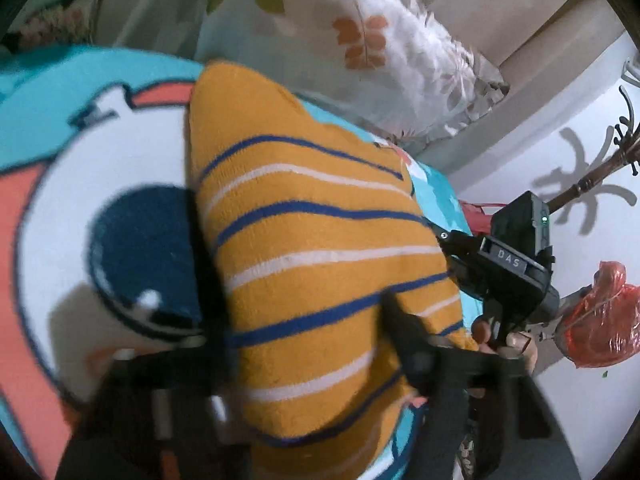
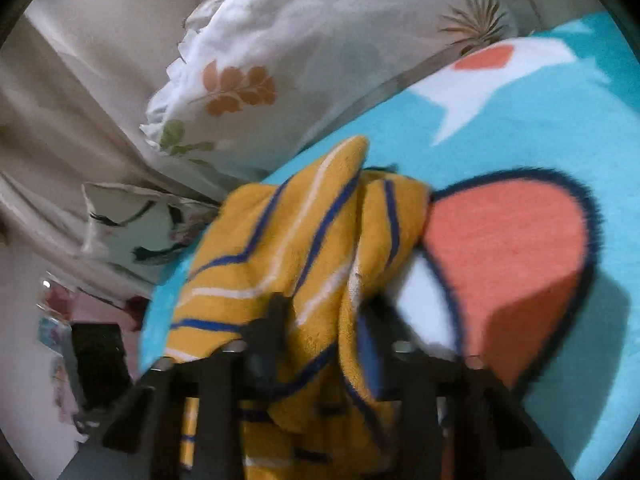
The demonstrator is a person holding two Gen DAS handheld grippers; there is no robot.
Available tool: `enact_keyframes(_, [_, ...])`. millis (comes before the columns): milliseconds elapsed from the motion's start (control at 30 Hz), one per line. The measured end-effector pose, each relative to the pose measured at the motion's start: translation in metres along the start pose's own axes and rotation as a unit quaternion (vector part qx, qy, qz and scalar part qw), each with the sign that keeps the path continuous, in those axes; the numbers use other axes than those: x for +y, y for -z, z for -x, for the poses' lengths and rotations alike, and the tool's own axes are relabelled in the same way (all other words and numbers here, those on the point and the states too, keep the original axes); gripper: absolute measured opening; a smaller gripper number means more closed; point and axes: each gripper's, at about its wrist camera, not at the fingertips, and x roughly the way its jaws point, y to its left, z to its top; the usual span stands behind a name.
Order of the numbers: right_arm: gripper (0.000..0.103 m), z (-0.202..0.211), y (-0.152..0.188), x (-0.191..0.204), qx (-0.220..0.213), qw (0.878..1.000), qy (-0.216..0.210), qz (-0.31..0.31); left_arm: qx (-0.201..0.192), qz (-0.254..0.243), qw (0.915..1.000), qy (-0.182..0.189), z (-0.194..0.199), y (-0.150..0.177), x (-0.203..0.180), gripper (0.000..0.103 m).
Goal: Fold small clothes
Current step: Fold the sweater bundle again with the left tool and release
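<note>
A small mustard-yellow knit garment [image 1: 320, 264] with blue and white stripes hangs lifted over a turquoise blanket [image 1: 36, 80] with a cartoon print. My left gripper [image 1: 300, 320] is shut on one edge of the garment; its dark fingers [image 1: 400, 320] show on either side of the cloth. My right gripper [image 1: 452, 240] is seen at the garment's right edge, held by a hand. In the right wrist view the garment [image 2: 288, 248] bunches between the right gripper's fingers [image 2: 268, 320], and that gripper [image 2: 324, 320] is shut on it above the blanket [image 2: 560, 120].
A floral white pillow [image 1: 392, 52] lies behind the blanket and also shows in the right wrist view [image 2: 280, 60]. Beige bedding [image 2: 80, 100] lies to the left. A red plastic bag [image 1: 600, 316] and a wooden coat stand [image 1: 592, 176] are off the bed's right.
</note>
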Motion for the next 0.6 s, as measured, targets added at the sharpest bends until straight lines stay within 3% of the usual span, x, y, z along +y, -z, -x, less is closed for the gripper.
enact_keyframes(133, [0.023,0.028,-0.009,0.044,-0.042,0.997,-0.044,0.050,-0.038,-0.002,0.9992,-0.011,0.044,-0.017,-0.007,0.046])
enact_keyframes(233, [0.023,0.033,-0.006,0.053,-0.053,0.995,-0.042,0.074,-0.052,-0.006,0.9984,-0.021,0.066,-0.021,-0.010,0.052])
enact_keyframes(300, [0.023,0.025,-0.001,0.046,-0.044,0.996,-0.020,0.072,-0.045,-0.006,0.9971,-0.062,0.063,-0.013,-0.008,0.060])
enact_keyframes(367, [0.023,0.010,0.010,0.032,-0.027,0.994,0.061,0.084,-0.021,-0.018,0.9917,-0.126,0.049,0.004,-0.002,0.062])
enact_keyframes(433, [0.023,0.003,0.019,0.018,-0.013,0.989,0.121,0.088,0.013,-0.020,0.9873,-0.157,0.035,0.022,0.008,0.063])
enact_keyframes(500, [0.024,0.005,0.025,0.008,-0.002,0.987,0.139,0.076,0.020,0.000,0.9899,-0.140,0.034,0.034,0.016,0.071])
enact_keyframes(600, [0.024,0.027,0.027,0.016,-0.025,0.988,0.129,0.076,0.010,0.009,0.9909,-0.134,0.051,0.044,0.018,0.071])
